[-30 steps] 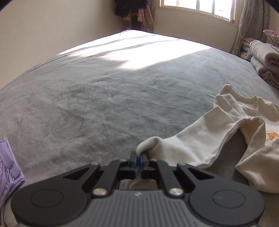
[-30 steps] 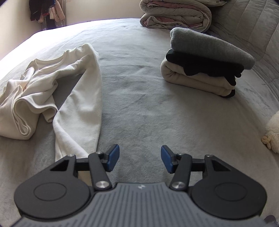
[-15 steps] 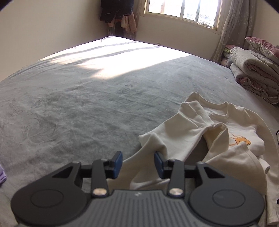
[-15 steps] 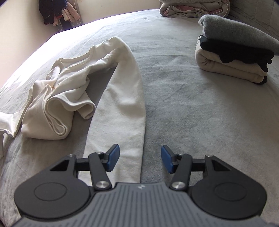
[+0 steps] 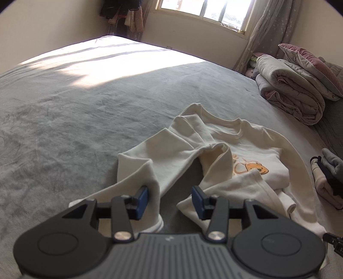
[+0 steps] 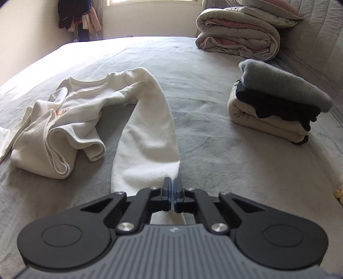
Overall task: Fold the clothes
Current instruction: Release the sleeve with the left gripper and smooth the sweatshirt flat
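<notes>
A cream sweatshirt (image 5: 246,150) with an orange bear print lies crumpled on the grey bed cover (image 5: 64,118). My left gripper (image 5: 169,198) hovers over the near sleeve (image 5: 150,167). Its jaws are opening, and the cuff lies just under and between them with neither pad pressing on it. In the right wrist view the sweatshirt (image 6: 81,111) is bunched at the left, and its other long sleeve (image 6: 150,133) runs straight toward me. My right gripper (image 6: 172,188) is shut on the near end of that sleeve, and white cloth shows beneath the closed fingers.
A stack of folded clothes (image 6: 276,103), grey on top, stands to the right of the sleeve and also shows at the right edge as the same stack (image 5: 328,178). A rolled quilt (image 6: 238,36) lies at the bed's far right. Hanging clothes (image 5: 122,12) fill the far corner.
My left gripper let go of the cuff, opened and swung right, so the whole sweatshirt shows. My right gripper moved over the long sleeve and shut on its end.
</notes>
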`<state>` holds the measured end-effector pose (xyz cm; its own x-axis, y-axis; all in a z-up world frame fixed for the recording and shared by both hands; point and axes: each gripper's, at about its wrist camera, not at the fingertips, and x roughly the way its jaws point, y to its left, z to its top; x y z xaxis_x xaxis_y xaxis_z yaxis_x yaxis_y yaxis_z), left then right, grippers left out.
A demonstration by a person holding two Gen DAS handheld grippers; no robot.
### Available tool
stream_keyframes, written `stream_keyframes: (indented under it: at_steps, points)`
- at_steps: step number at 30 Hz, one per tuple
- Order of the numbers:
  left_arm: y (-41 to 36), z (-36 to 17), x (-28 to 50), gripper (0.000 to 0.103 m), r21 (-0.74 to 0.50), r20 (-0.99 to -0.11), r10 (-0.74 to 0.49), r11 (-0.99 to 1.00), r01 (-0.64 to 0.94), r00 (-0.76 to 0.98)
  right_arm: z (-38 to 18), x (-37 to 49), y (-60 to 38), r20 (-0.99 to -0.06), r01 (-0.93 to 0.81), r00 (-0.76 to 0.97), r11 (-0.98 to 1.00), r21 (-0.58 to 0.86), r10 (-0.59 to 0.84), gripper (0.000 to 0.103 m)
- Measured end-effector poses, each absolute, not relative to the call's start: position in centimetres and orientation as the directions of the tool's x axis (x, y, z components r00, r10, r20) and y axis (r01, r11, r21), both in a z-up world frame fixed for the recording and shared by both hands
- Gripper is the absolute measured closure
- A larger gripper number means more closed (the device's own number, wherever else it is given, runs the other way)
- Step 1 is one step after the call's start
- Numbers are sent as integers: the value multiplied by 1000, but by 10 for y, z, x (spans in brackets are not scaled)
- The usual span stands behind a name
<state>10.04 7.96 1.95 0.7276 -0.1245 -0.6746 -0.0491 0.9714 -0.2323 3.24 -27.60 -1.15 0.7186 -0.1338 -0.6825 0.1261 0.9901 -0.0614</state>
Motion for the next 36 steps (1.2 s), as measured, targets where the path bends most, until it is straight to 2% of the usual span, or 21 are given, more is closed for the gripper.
stream_keyframes:
  at_steps: [3, 7, 9, 11, 13, 15, 17, 23, 27, 36]
  points:
    - [70, 18, 102, 57, -252, -671, -159, 968, -21, 724, -5, 32, -291, -650, 179, 733, 978, -103, -203, 101]
    - [59, 15, 104, 57, -271, -666, -199, 963, 16, 719, -12, 35, -311, -676, 229, 708, 972, -54, -204, 101]
    - [55, 14, 105, 56, -280, -663, -217, 959, 32, 716, -18, 37, -317, -696, 248, 690, 968, -28, -197, 98]
    - [52, 14, 106, 56, -298, -658, -242, 953, 49, 713, -23, 38, -321, -715, 270, 671, 963, -10, -195, 89]
    - [49, 13, 107, 56, -326, -644, -277, 943, 72, 713, -25, 38, -322, -723, 277, 666, 961, 10, -184, 88]
    - [45, 12, 108, 56, -358, -634, -314, 929, 92, 706, -22, 35, -320, -719, 271, 676, 962, 37, -163, 82]
    - [43, 10, 111, 56, -396, -628, -352, 912, 104, 694, -18, 30, -316, -705, 258, 695, 964, 57, -144, 57]
    - [23, 6, 111, 56, -472, -608, -436, 870, 139, 664, -8, 30, -300, -684, 168, 729, 972, 165, -10, 57]
    - [10, 9, 116, 56, -424, -644, -402, 896, 133, 651, -6, 36, -286, -684, 120, 727, 969, 214, 60, 57]
    - [-27, 28, 143, 56, -370, -741, -306, 929, 17, 598, -10, 43, -278, -699, 96, 709, 970, 225, 92, 57]
